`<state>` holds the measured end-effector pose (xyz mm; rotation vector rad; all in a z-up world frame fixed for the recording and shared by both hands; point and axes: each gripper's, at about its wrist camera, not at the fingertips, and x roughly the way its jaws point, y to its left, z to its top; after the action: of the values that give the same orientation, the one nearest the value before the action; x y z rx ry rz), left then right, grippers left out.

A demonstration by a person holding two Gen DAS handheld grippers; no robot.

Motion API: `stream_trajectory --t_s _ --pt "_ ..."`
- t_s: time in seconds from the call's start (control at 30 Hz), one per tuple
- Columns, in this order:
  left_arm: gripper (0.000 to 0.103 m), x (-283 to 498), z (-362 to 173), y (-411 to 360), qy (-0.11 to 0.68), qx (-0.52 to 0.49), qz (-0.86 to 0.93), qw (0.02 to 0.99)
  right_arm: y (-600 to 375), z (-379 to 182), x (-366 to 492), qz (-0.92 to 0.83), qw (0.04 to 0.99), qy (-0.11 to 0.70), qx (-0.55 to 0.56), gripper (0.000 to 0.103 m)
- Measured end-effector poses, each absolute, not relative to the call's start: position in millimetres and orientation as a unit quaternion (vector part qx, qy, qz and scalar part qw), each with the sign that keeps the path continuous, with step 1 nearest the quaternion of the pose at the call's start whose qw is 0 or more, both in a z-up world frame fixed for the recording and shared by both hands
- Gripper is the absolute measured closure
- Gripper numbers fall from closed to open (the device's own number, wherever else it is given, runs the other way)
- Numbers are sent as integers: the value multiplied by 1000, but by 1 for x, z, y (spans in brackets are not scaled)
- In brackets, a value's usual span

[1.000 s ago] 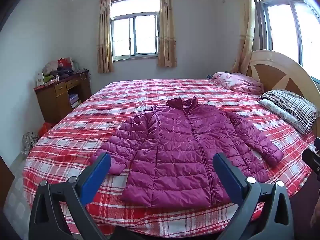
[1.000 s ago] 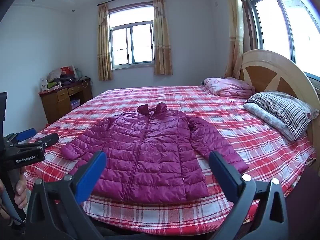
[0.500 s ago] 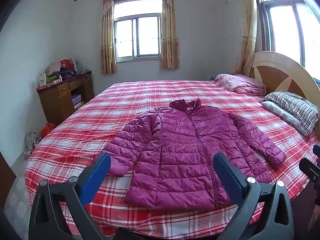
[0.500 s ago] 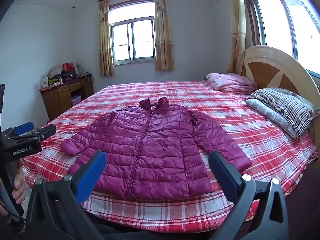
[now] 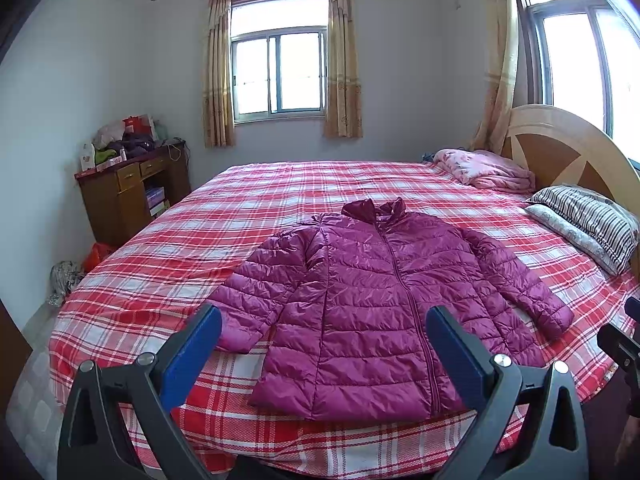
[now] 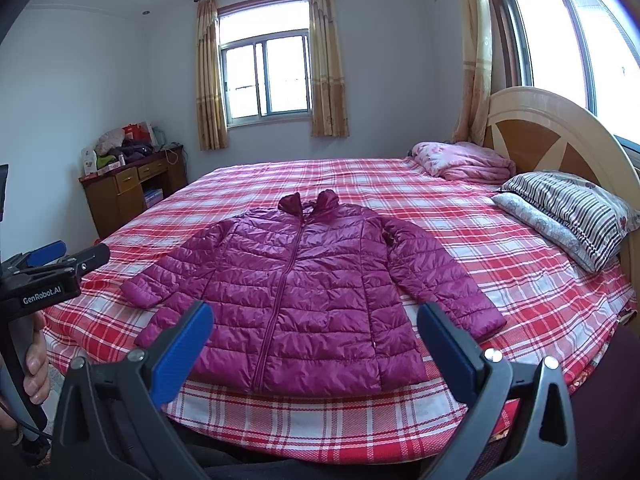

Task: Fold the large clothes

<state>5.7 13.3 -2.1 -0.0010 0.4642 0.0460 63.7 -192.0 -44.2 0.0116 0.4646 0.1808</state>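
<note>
Jacket (image 5: 384, 308), magenta and quilted, lies flat and zipped on my red plaid bed (image 5: 168, 280) near its foot edge. Left gripper (image 5: 324, 344) and right gripper (image 6: 314, 338) both gape wide, holding nothing; their fingers hide the hem corners.

The jacket (image 5: 372, 304) was of quilted cloth with a glossy, slightly wrinkled magenta surface. The bed sheet (image 5: 248, 216) under it was matt woven cloth with a red and white check pattern. The left gripper (image 5: 324, 350) and the right gripper (image 6: 314, 340) had matt black plastic arms, and their fingers (image 5: 192, 356) were covered with matt blue pads. The headboard (image 6: 548, 132) was of smooth, lightly shiny wood. The desk (image 5: 128, 196) was of dark brown wood. The pillow (image 6: 576, 204) was soft striped cloth.
</note>
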Motion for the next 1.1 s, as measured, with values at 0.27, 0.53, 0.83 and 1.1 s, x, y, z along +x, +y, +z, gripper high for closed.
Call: stream_trajectory --t_s 0.27,0.53,0.83,1.1 --pt "1 5 -1 18 225 -5 25 974 -190 -46 64 90 969 231 6 0" --pt "1 5 -1 18 225 -5 26 974 -188 -48 63 91 968 233 6 0" --pt "1 5 -1 17 224 -4 27 974 -184 -52 63 93 967 237 6 0" --pt "1 7 1 20 222 -8 31 974 -184 -51 62 95 966 241 7 0"
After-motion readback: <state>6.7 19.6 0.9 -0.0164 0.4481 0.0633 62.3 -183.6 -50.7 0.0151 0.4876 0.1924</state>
